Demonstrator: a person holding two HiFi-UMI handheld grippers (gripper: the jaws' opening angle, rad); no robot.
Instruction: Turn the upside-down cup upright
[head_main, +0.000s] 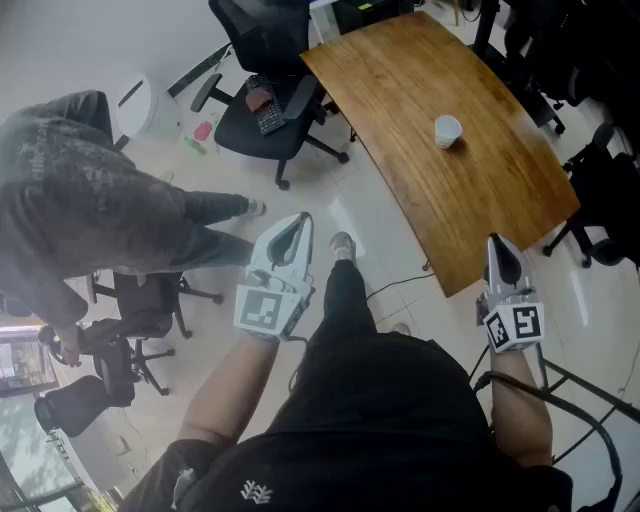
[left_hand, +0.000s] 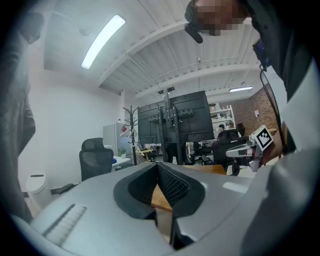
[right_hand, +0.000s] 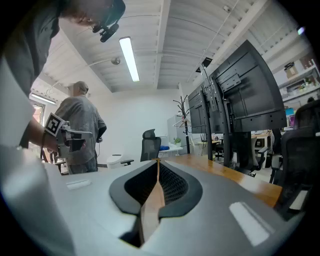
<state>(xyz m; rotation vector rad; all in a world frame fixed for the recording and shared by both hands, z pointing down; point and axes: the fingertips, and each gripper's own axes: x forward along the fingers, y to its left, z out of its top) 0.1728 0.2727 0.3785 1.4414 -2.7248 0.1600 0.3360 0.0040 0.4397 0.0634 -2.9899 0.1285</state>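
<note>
Cup (head_main: 447, 131): small, white, alone on the wooden bench (head_main: 420, 200), toward its far right part, set in from the edges. Too small in the head view to tell which way up it sits. Nothing is touching it.

Right hand-held gripper (head_main: 497, 243): held level, off the bench's near corner, tip just short of the edge. It is well apart from the cup. In the right gripper view the jaws (right_hand: 158, 162) are closed together with only a thin sliver between the pads, and nothing is held. Bench wood shows past them.

Left hand-held gripper (head_main: 303, 218): over the floor to the left of the bench, further from the cup than the right one. In the left gripper view (left_hand: 159, 167) the jaw tips meet, with a narrow wedge gap behind them showing bench wood. It is empty.

Each gripper sees the other: the right one, with its marker cube (left_hand: 263, 138), shows at the right of the left gripper view; the left one's marker cube (right_hand: 52, 125) shows at the left of the right gripper view.

Around: wearer's black trouser leg (head_main: 345, 300) between the two grippers. A second person in a grey top (head_main: 80, 210) stands at left. Black office chair (head_main: 265, 110) beyond the bench's left end, white bin (head_main: 145, 105) by the wall.
</note>
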